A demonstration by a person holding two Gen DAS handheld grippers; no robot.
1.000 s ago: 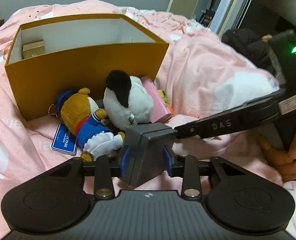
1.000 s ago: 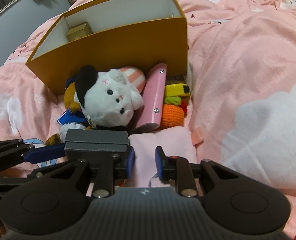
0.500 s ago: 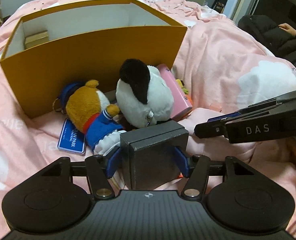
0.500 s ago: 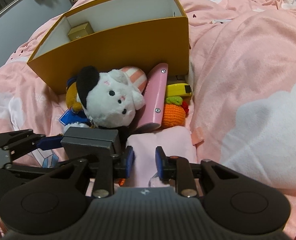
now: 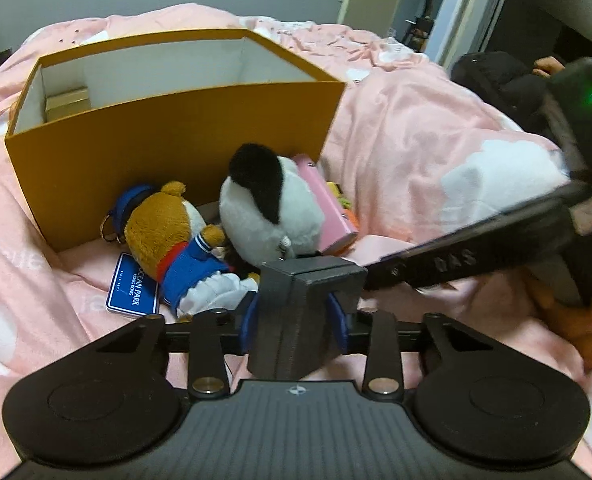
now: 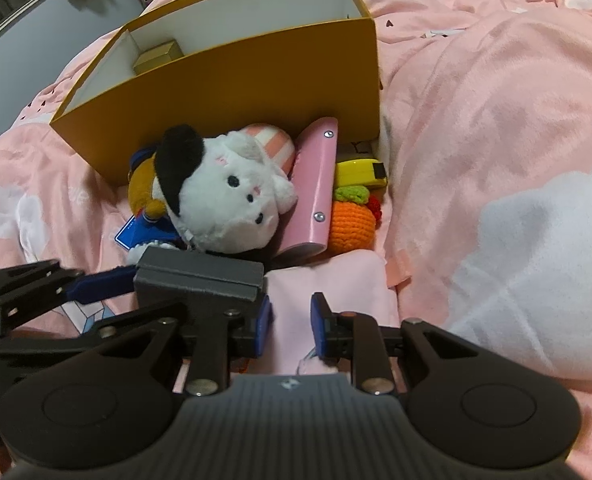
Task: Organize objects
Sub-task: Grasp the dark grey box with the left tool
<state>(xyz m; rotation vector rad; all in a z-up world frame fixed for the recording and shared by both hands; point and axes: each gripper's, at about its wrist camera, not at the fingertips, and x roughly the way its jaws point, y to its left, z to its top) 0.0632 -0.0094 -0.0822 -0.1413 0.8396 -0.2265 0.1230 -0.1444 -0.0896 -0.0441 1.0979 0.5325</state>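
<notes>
Here the left gripper (image 5: 293, 318) is closing on a grey block (image 5: 296, 312) above the bedspread (image 5: 416, 140), beside the plush (image 6: 223, 196). It looks rigid, smooth-sided; flat faces suit gripping. The right gripper (image 6: 291, 322) is nearly shut, empty.

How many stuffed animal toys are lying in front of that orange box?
2. The white plush with the black ear leans against the orange box; the brown bear in blue lies beside it, partly underneath. Others may be hidden behind them.
</notes>
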